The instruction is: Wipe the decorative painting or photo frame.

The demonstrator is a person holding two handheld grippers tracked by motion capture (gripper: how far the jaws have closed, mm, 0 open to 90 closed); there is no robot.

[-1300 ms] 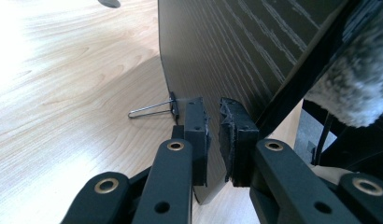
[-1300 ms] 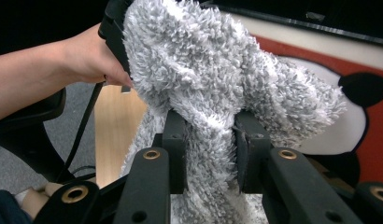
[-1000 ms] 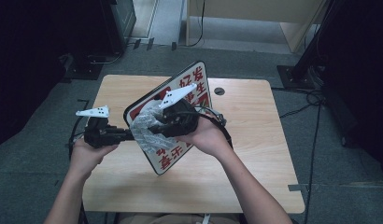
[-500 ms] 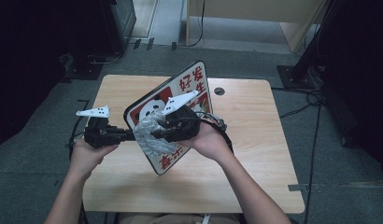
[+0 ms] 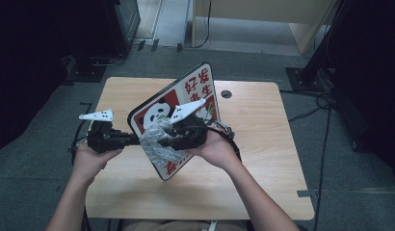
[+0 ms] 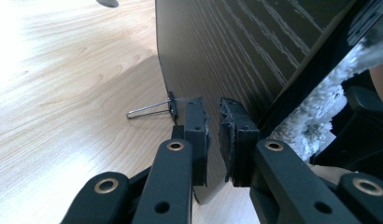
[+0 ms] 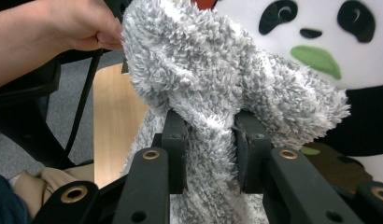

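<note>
board: rectangular sign board with a panda picture and red characters (image 5: pixel 186 103) – propped tilted over the light wooden worktop (image 5: pixel 263 144), lower corner toward me, upper corner away
board hold: my left hand-held gripper (image 6: pixel 213 135) is pinched on the board's left edge, seen from its dark ribbed back; a thin wire stand leg (image 6: pixel 147 109) sticks out onto the wood just beside the jaws
cloth: fluffy grey microfibre cloth (image 7: pixel 217 93) – clamped between the jaws of my right hand-held gripper (image 7: pixel 209 140), bunched up and pressed against the printed face
key relation: cloth sits on the lower-left part of the face, right beside the panda's head (image 7: pixel 311 42); unwiped face runs up and away from it along the board's long diagonal
nearer hand: right one for the face, left one only steadies
next, my guess: drag the cloth along that diagonal while the left grip resists the push
risk: push too hard and the board could pivot in the left pinch
</note>
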